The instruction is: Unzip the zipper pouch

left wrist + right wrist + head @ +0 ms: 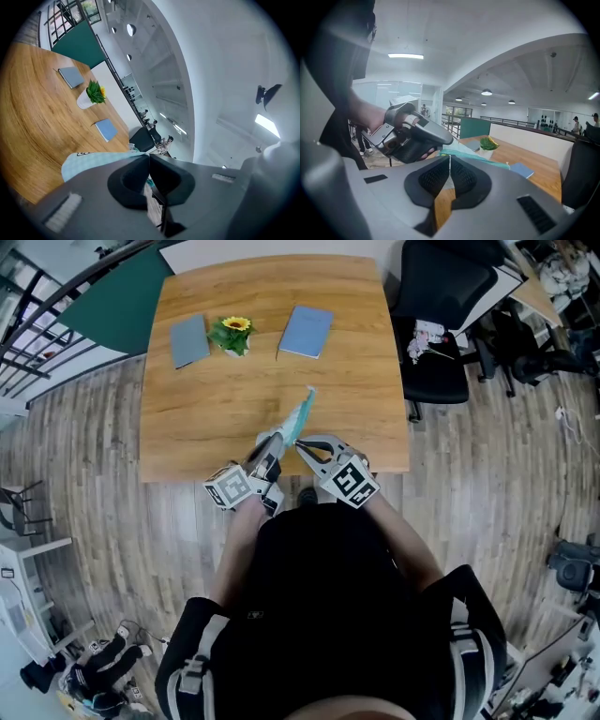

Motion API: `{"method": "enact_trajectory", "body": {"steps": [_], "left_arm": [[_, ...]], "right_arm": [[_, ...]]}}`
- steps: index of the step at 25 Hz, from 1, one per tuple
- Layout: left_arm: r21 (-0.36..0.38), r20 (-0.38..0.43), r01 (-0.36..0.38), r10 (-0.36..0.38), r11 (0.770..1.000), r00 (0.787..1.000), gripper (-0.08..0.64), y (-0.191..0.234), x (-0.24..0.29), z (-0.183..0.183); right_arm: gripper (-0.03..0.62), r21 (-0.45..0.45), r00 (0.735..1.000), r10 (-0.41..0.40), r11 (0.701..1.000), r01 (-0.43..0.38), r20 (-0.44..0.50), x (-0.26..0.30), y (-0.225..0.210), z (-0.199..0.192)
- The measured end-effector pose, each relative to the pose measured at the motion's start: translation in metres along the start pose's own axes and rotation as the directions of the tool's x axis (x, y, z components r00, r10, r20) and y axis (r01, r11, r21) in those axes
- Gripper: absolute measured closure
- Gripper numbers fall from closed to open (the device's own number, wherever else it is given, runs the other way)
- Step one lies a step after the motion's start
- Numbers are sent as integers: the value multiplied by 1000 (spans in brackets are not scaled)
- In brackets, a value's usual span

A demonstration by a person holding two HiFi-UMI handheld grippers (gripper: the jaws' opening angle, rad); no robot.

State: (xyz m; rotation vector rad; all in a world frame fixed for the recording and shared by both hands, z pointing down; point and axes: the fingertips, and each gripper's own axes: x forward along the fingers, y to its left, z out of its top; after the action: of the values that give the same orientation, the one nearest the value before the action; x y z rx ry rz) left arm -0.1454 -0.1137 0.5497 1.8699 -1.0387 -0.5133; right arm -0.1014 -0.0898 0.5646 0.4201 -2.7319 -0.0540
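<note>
Zipper pouch (pixel 300 418): pale teal and long. It is held up off the surface (pixel 216 418) near its front edge, near end between the two grippers and far end pointing toward the middle of the wood.
Left gripper (pixel 274 442): clenched on the pouch's near end, with the checked fabric pinched at the jaw tips. It points about level.
Right gripper (pixel 450 158): jaws pressed together at the pouch's top edge, just beside the left gripper and tilted a little downward. It looks to be on the zip pull, but the pull is too small to make out.
Step in hand: grip taken at both ends of the job, one gripper anchoring and one on the slider end. The zip appears still closed along what shows.
Next move: probably a straight draw of the right gripper along the zip line toward the far end, while the left holds firm and keeps the fabric taut.
What could go wrong: slack cloth may bunch ahead of the slider, or the thin pinch may slip off the pull.
On the surface: a grey notebook (pixel 189 340), a potted sunflower (pixel 232 334) and a blue notebook (pixel 306 332) stand in a row at the far side, well apart from the pouch.
In the way: nothing lies along the pouch's length, and the wood under it is bare.
Around: a black office chair (pixel 436 324) stands at the surface's right, on plank flooring.
</note>
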Motion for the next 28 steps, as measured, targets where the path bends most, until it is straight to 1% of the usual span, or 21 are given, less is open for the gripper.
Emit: {"method": "enact_trajectory", "body": {"steps": [9,21,28], "left_arm": [[7,-24,-9,9,1000,1000,557,0,4,-9],[13,-68,14,-13,1000,998,557,-8,14,-20],[21,-83,21,-20,1000,996,558,-10,21,-20]], "right_arm": [[583,6,999,-36,999,36,-1,-12,-6,-3],[583,17,994,-110,994,110,-10,-23,-15,-9],[583,20,990,-136,990,136,-31,-24,-23,-13]]}}
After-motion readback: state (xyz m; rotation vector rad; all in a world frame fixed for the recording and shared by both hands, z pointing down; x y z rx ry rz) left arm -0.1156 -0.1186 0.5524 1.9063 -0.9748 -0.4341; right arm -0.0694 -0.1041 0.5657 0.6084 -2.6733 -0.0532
